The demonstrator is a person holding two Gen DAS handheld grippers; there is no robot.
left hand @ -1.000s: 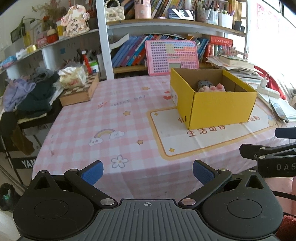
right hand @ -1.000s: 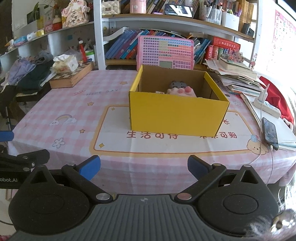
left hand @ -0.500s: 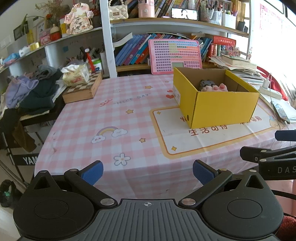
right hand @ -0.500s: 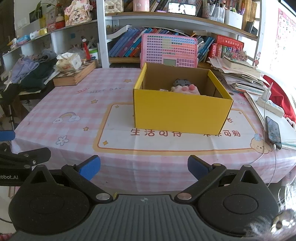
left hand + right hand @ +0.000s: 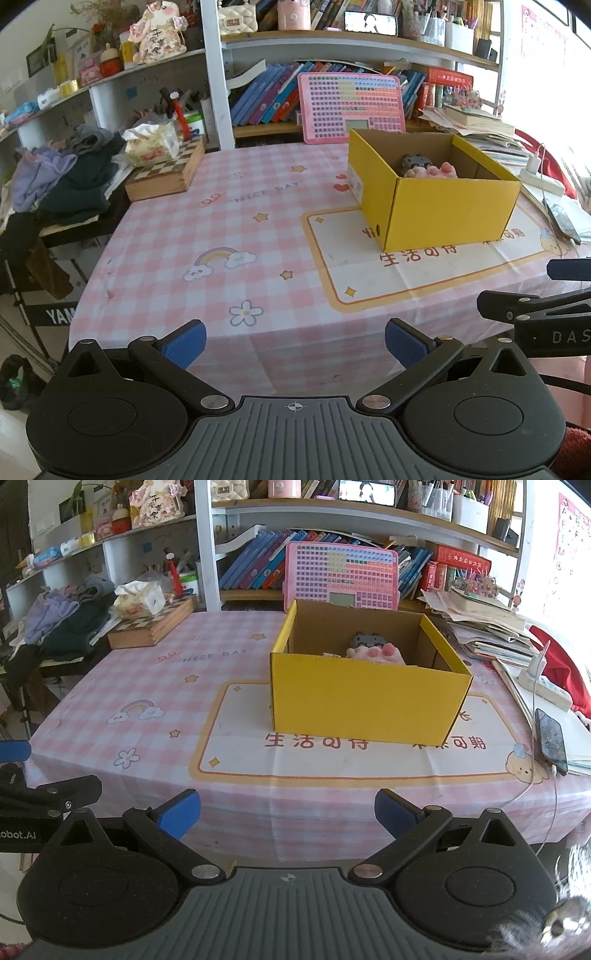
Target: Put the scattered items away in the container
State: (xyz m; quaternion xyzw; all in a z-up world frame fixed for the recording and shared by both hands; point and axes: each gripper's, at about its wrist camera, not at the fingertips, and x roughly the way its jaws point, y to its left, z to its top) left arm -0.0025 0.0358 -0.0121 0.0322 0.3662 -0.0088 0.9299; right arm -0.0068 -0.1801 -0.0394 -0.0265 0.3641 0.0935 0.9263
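Change: both cameras are sitting a little higher and farther back than a second ago, so more of the desk top is showing; the yellow box is lying where it was.
Yellow box: it is standing open-topped on the cream panel of the pink checked tablecloth, well ahead of both tools; straight ahead of the right hand-held gripper, and ahead and to the right of the left hand-held gripper.
Contents: a pink paw-shaped toy and a small grey item are lying inside, toward the back wall, the grey one just behind the pink one.
Edges: the near desk edge is running just ahead of both sets of fingertips, the cloth hanging over it.
Right side: a phone on a cable and a power strip are lying near the right edge, beside stacked papers.
Left side: a wooden chessboard box with a tissue pack on it is sitting at the far left corner.
Open room: the cloth between the box and the near edge is lying bare.
Left hand-held gripper: fingers spread wide apart, holding nothing, touching nothing.
Right hand-held gripper: fingers likewise wide apart, empty, hovering off the desk.
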